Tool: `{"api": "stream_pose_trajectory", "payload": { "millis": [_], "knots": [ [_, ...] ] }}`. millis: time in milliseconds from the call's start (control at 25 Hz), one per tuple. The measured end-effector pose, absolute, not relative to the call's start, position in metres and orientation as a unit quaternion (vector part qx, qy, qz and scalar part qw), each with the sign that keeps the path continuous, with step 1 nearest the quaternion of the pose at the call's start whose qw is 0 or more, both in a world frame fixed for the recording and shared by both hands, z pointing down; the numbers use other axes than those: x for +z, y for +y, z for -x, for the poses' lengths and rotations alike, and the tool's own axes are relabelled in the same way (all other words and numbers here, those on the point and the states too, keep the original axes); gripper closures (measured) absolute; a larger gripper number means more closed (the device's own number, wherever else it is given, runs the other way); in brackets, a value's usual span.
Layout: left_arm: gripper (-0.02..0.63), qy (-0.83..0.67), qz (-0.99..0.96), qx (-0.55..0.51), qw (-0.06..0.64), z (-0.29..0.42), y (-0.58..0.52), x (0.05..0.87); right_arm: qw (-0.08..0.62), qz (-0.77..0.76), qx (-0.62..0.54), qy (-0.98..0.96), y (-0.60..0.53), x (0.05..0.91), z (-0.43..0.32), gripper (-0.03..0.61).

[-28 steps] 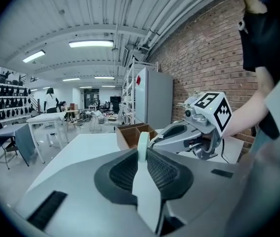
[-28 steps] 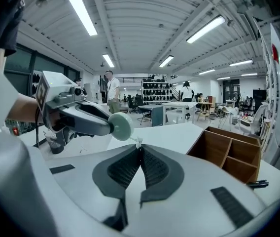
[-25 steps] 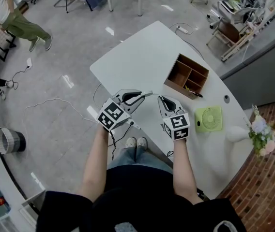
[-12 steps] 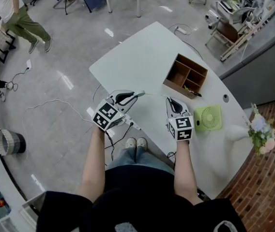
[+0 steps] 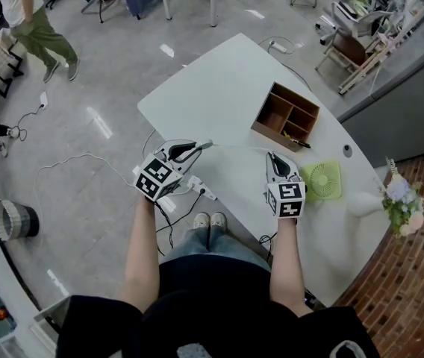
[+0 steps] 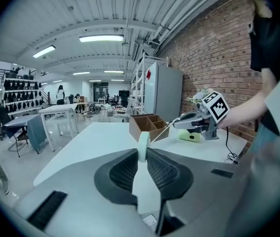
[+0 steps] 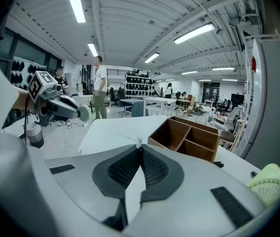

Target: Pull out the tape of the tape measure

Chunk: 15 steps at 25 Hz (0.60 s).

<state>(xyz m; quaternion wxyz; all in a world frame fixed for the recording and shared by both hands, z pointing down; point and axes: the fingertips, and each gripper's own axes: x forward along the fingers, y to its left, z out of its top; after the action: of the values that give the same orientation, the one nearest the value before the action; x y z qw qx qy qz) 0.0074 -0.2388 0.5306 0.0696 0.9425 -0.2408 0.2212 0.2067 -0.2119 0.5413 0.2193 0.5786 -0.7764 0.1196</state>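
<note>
The left hand-held gripper (image 5: 201, 146) clamps the tape measure (image 6: 143, 144) while the right hand-held gripper (image 5: 272, 156) pinches its tape (image 6: 162, 130), stretched above the bench (image 5: 212, 88).

Table (image 5: 212, 80): far left half open for passage. Right side blocked by wooden box (image 5: 287, 117), green fan (image 5: 322, 183). Stretched tape (image 6: 162, 131) crosses near edge.

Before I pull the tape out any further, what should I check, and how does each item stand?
1. Left claw clamped on the tape measure case: ok.
2. Right claw pinching the end tab: ok.
3. Tape running straight between the claws, no kink: ok.
4. Room for the right claw to travel outward: cannot tell; the fan sits close beside it.
5. Tape left inside the case: cannot tell.
</note>
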Motion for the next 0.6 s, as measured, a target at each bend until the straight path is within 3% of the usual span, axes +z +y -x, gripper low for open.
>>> {"api": "stream_pose_trajectory", "payload": {
  "millis": [600],
  "knots": [
    [0.543, -0.241, -0.939, 0.233, 0.079, 0.015, -0.238, 0.539, 0.237, -0.609, 0.12, -0.747, -0.197, 0.546, -0.24, 0.574]
  ]
}}
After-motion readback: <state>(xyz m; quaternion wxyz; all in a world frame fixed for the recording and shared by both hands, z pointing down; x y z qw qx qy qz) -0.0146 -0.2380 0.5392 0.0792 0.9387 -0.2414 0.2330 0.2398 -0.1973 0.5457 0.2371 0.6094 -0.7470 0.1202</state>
